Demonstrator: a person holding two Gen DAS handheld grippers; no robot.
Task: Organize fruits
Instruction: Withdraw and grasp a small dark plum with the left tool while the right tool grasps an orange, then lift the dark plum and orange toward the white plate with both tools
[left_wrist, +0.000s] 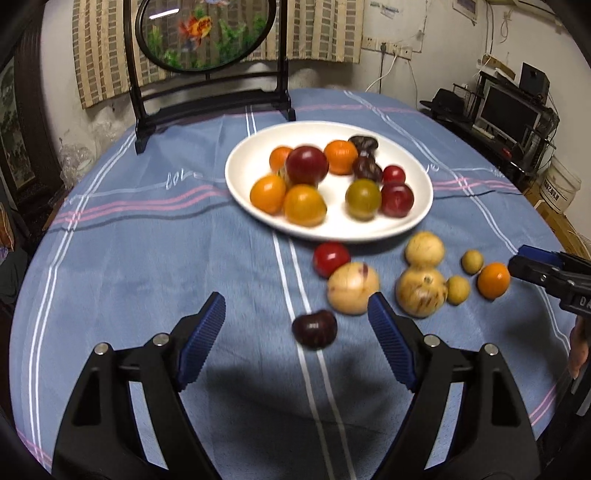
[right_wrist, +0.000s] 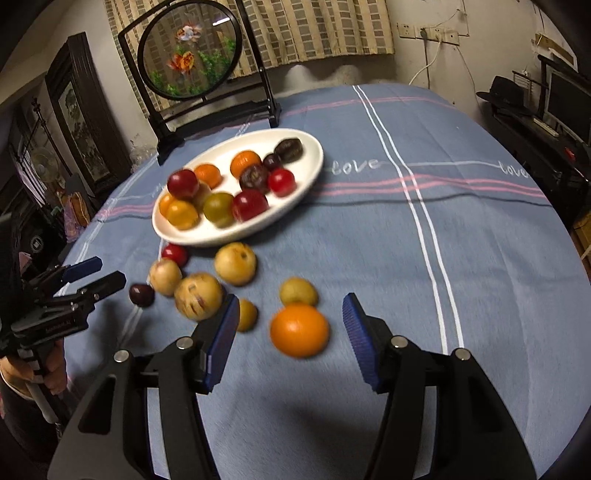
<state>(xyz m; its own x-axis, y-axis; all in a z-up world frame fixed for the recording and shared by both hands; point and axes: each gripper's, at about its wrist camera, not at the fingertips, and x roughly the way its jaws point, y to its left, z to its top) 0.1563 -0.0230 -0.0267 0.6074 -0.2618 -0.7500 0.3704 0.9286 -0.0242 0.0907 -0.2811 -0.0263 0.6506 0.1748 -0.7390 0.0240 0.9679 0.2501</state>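
Fruits lie partly on the white plate (left_wrist: 388, 232) and partly loose on the blue tablecloth (left_wrist: 147, 266) just in front of it. Nearer than the plate, the left gripper (left_wrist: 297, 317) stands released around a dark plum (left_wrist: 314, 329); the right gripper (right_wrist: 291, 314) stands released around an orange (right_wrist: 299, 329).

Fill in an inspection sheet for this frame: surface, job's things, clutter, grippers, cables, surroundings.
Surface: blue striped tablecloth.
Job's things: white plate holding a number of fruits; loose on the cloth are an orange, dark plum, red fruit, three tan fruits and two small green ones.
Clutter: framed goldfish screen behind the plate.
Grippers: left gripper open above the plum; right gripper open around the orange, not touching.
Cables: white cord from wall socket.
Surroundings: curtain, monitor shelf.
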